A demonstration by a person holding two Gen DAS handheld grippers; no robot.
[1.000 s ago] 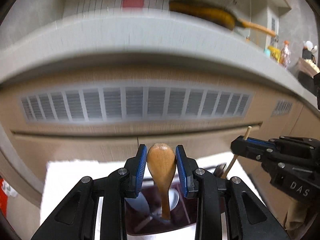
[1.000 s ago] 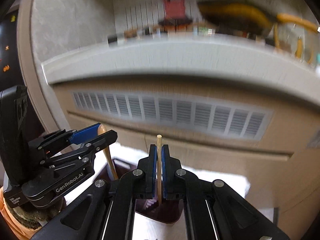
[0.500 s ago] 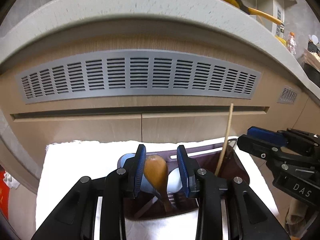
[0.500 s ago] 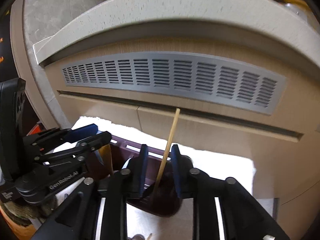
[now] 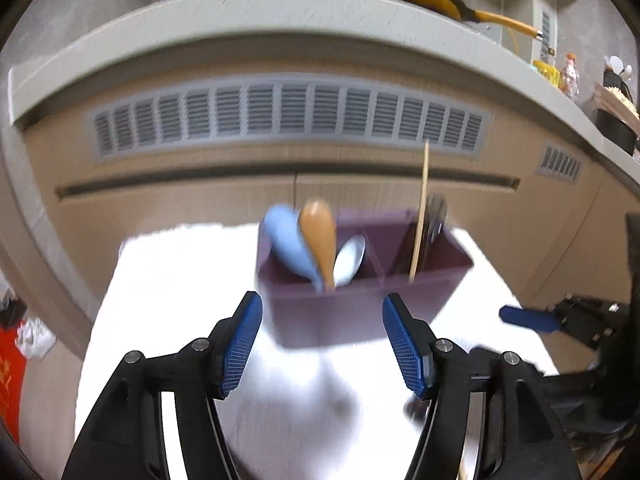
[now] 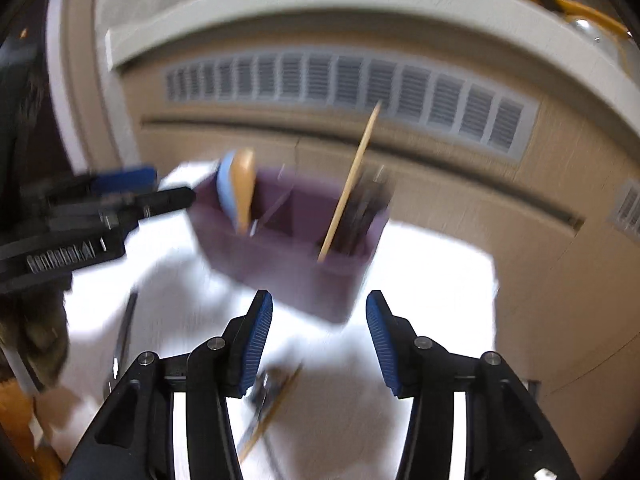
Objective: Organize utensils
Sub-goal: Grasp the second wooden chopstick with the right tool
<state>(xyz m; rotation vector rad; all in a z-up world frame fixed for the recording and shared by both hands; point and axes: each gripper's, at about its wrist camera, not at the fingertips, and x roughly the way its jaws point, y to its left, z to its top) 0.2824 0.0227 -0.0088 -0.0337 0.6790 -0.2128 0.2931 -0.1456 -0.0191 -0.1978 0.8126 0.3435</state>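
A purple utensil caddy [image 5: 360,312] [image 6: 288,268] stands on a white cloth [image 5: 168,280]. Its left compartment holds a wooden spoon [image 5: 319,236] [image 6: 243,184], a light blue spoon [image 5: 286,240] and a metal spoon [image 5: 350,258]. Its right compartment holds a wooden chopstick [image 5: 421,208] [image 6: 350,180] beside dark utensils [image 6: 366,208]. My left gripper [image 5: 322,344] hangs in front of the caddy, jaws opening, nothing between them. My right gripper [image 6: 319,342] is also drawn back from the caddy, jaws opening and empty. Each gripper shows at the edge of the other's view.
Loose utensils lie blurred on the cloth: a chopstick-like stick [image 6: 272,412] near my right gripper and a dark handle [image 6: 124,332] to its left. Behind the caddy runs a wooden cabinet front with a grey vent [image 5: 288,114] under a pale counter edge [image 5: 256,4].
Both grippers lowered their utensils into the caddy, opened, and drew back. The wooden spoon now stands in the left compartment and the chopstick in the right one.
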